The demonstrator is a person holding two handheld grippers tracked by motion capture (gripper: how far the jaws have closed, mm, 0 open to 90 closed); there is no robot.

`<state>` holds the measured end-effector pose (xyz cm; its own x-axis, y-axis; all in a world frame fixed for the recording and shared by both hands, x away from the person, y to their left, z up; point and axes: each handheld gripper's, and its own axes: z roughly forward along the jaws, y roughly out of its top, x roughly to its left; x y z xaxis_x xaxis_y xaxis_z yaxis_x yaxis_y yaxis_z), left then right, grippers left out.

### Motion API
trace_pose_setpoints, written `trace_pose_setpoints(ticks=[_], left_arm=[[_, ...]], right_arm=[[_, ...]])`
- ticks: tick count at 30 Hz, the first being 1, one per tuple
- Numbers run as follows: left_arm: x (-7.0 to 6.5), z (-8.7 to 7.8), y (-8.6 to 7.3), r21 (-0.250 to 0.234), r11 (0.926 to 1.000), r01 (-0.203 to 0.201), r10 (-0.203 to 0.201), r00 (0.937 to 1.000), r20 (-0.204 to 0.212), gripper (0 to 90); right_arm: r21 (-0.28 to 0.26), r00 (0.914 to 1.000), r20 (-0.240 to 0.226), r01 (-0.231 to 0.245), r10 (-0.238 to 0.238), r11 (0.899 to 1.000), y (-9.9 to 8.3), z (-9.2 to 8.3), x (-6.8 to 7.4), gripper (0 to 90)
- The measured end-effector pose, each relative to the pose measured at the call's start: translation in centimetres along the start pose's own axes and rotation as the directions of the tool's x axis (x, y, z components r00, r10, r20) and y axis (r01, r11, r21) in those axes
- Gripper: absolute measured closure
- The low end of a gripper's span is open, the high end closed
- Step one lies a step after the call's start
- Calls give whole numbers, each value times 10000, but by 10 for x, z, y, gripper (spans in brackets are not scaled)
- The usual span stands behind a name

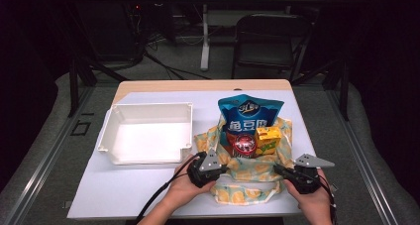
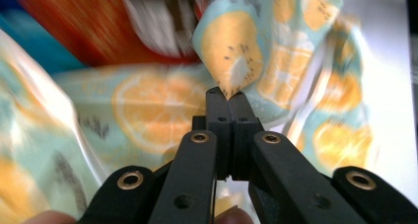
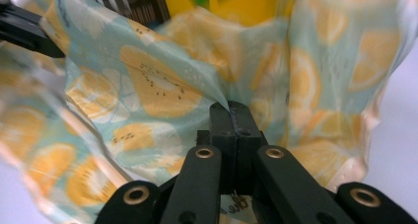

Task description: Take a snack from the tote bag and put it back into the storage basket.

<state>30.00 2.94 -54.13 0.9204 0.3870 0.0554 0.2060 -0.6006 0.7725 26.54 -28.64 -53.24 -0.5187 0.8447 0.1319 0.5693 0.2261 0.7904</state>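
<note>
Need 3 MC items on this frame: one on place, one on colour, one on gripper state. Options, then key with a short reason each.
1. Where is the white tray relative to the fruit-print bag?
A. left of it
B. right of it
C. inside it

2. What colour is the tall snack pack standing in the bag?
A. green
B. blue
C. black

3. What state is the left gripper in?
A. wide open above the table
B. shut on the bag's fabric
C. shut on the tray rim

Key: 1 A, the tray sits at the left in the high view. 2 B, the pack is blue behind the yellow box. 3 B, the left gripper view shows the jaws pinching a fold of the bag.
</note>
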Motion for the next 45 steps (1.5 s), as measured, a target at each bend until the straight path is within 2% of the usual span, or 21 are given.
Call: trace_pose_setpoints(ticks=[4, 6, 7, 9, 12, 15, 18, 20, 22, 24, 27, 28, 30, 31, 33, 34, 35, 36, 40, 43, 45], left_arm=[[-2, 18, -14, 734, 9935, 868, -860, 9962, -137, 900], [-1, 19, -13, 568, 9901, 1284, -1269, 9915, -285, 900], [-1, 17, -12, 402, 9888, 1440, -1432, 9895, -220, 886], [-2, 7, -11, -121, 9884, 1517, -1516, 9884, 55, 791], [-1, -14, -8, -902, 9803, 1758, -1783, 9838, -199, 651], [4, -38, -2, -1812, 9597, 2147, -2206, 9753, -125, 582], [13, -55, 8, -2456, 9361, 2518, -2704, 9617, -445, 557], [20, -58, 16, -2596, 9186, 2979, -3361, 9346, -1168, 528], [26, -56, 23, -2849, 8938, 3463, -4006, 9022, -1599, 506], [28, -49, 28, -2708, 8932, 3590, -4254, 8698, -2500, 483], [32, -32, 28, -2254, 8900, 3964, -4512, 8369, -3099, 469], [33, -27, 27, -2206, 8863, 4073, -4604, 8272, -3223, 472], [32, -20, 24, -1985, 8886, 4136, -4584, 8170, -3497, 534], [32, -16, 23, -1892, 8923, 4099, -4514, 8136, -3664, 597], [32, -10, 19, -1592, 8960, 4144, -4437, 8235, -3535, 748], [32, -6, 17, -1407, 8956, 4221, -4441, 8281, -3421, 826], [33, -5, 14, -1300, 8959, 4247, -4428, 8308, -3373, 880], [34, -4, 12, -1193, 8934, 4331, -4471, 8312, -3305, 893], [38, 2, -2, -878, 8706, 4840, -4855, 8165, -3124, 898], [40, 10, -14, -405, 8580, 5121, -4992, 8126, -3007, 898], [41, 15, -19, -263, 8579, 5131, -4969, 8158, -2957, 897]], right_arm=[[1060, 9995, 218, -249, 227, 9941, -7, 13, -2, 900], [1591, 9994, 267, -254, 214, 9869, -11, 20, -4, 900], [1492, 9989, 172, -452, 431, 9878, -13, 22, -4, 900], [1098, 9990, -18, -432, 437, 9930, -11, 15, -4, 799], [-3, 9953, -607, -760, 758, 9971, -9, -9, -4, 682], [-1089, 9968, -607, -575, 511, 9924, -8, -33, -3, 658], [-2192, 9980, -260, -620, 577, 9737, 1, -53, -5, 657], [-2642, 9948, 159, -930, 1008, 9600, 12, -57, -12, 632], [-2868, 9890, 670, -1079, 1323, 9519, 21, -53, -20, 588], [-2900, 9826, 1079, -1144, 1512, 9502, 29, -43, -30, 550], [-2936, 9755, 799, -1734, 2048, 9401, 37, -25, -44, 539], [-2765, 9751, 746, -1810, 2088, 9438, 40, -19, -48, 536], [-2521, 9746, 619, -1935, 2153, 9482, 43, -4, -50, 547], [-2241, 9785, 629, -1778, 1963, 9582, 45, 1, -51, 577], [-1947, 9822, 434, -1711, 1827, 9658, 45, 13, -50, 690], [-1516, 9873, 511, -1411, 1503, 9783, 45, 15, -50, 777], [-1518, 9871, 458, -1451, 1536, 9777, 45, 22, -47, 852], [-1312, 9884, 538, -1342, 1422, 9822, 45, 23, -47, 891], [-705, 9789, 1007, -1714, 1779, 9827, 42, 38, -53, 900], [-115, 9725, 1272, -1953, 1952, 9807, 35, 49, -61, 900], [152, 9670, 1503, -2104, 2058, 9775, 30, 56, -63, 900]])
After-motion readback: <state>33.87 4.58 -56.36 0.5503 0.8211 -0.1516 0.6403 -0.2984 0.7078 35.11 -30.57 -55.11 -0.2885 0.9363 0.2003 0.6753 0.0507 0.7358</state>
